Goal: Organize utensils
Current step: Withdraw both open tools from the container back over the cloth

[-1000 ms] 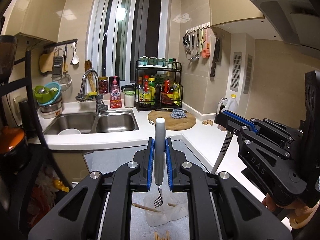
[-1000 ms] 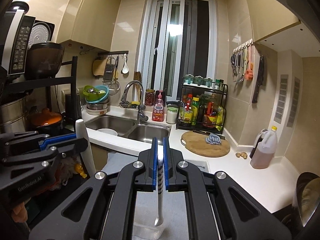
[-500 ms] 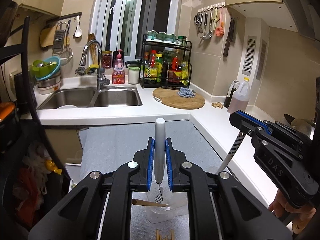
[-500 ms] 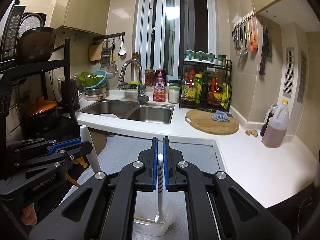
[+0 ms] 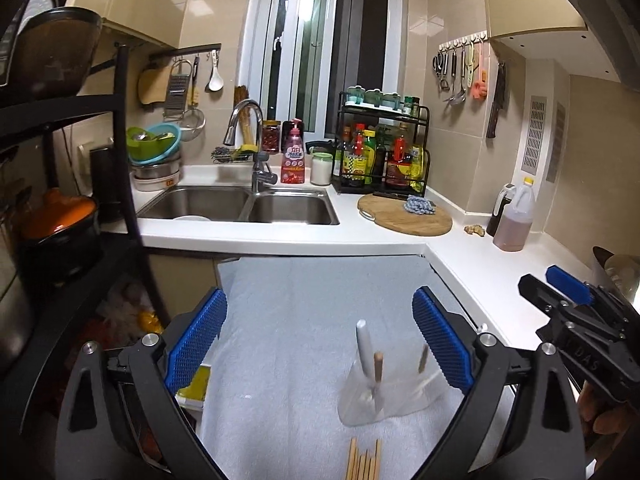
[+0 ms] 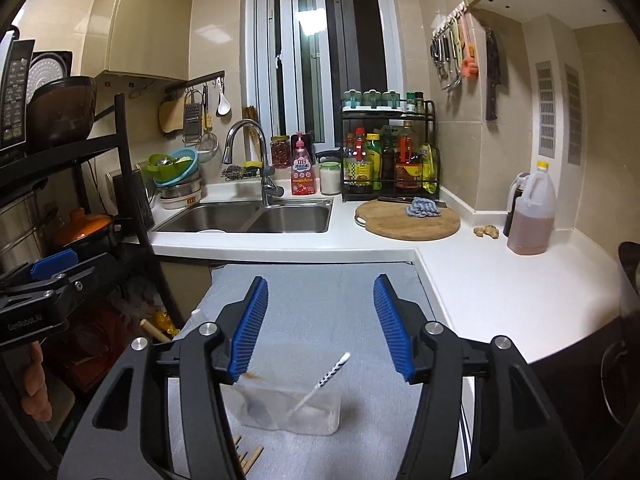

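With both my left fingers (image 5: 320, 344) and right fingers (image 6: 320, 328) opening around nothing, the fork (image 5: 366, 354) and spoon (image 6: 320, 384) stand in the clear tub (image 6: 292, 412) at six o'clock on the table (image 6: 320, 300), so I should lift straight away without knocking it

A home kitchen: double steel sink (image 6: 248, 218) (tap above); sauce-bottle rack (image 6: 390, 152); round chopping board (image 6: 408, 222).
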{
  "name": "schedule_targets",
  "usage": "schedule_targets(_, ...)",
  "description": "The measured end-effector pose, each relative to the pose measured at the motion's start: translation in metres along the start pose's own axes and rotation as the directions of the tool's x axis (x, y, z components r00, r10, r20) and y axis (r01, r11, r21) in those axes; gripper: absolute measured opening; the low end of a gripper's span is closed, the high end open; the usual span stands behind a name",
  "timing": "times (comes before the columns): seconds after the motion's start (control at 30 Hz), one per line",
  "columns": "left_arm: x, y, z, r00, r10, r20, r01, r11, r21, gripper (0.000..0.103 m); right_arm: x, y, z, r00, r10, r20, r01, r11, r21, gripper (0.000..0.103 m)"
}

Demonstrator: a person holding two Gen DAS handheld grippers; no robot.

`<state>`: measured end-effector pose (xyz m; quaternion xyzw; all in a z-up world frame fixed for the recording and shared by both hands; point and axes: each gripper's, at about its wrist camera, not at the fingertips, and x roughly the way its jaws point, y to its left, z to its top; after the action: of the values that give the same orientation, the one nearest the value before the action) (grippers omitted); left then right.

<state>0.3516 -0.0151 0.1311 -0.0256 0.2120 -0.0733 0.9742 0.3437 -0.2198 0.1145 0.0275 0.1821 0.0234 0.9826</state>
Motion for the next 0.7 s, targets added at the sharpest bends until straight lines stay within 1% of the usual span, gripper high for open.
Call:
schedule_targets(0.13,-0.025,-0.001,-0.012,1.000,0.009,-0.013,-0.009,1.000,0.006,0.091,-0.031,0.008,-0.009,1.000,0.007,0.001,-0.007,1.000,0.011,0.063)
schedule_targets(0.2,-0.036,-0.001,-0.017,1.000,0.007,-0.019,-0.007,1.000,0.001,0.091,-0.051,0.015,-0.016,1.000,0.004,0.010,-0.004,1.000,0.007,0.067)
schedule_targets(0.33,-0.068,-0.002,-0.040,0.999,0.008,-0.033,-0.008,1.000,0.001,0.091,-0.086,0.028,-0.033,1.000,-0.012,-0.003,0.012,1.000,-0.018,0.070)
schedule_targets(0.47,-0.094,0.000,-0.074,0.997,0.026,-0.073,-0.026,1.000,0.003,0.091,-0.118,0.037,-0.058,0.999,0.012,-0.050,-0.013,1.000,-0.003,0.072)
schedule_targets(0.6,-0.119,0.009,-0.113,0.991,0.041,-0.127,-0.044,0.999,-0.025,0.091,-0.147,0.043,-0.088,0.996,0.030,-0.081,-0.028,0.999,0.032,0.072)
schedule_targets(0.7,-0.136,0.016,-0.136,0.990,0.055,-0.133,-0.060,0.998,-0.032,0.091,-0.165,0.047,-0.110,0.995,0.034,-0.096,-0.030,0.998,0.048,0.072)
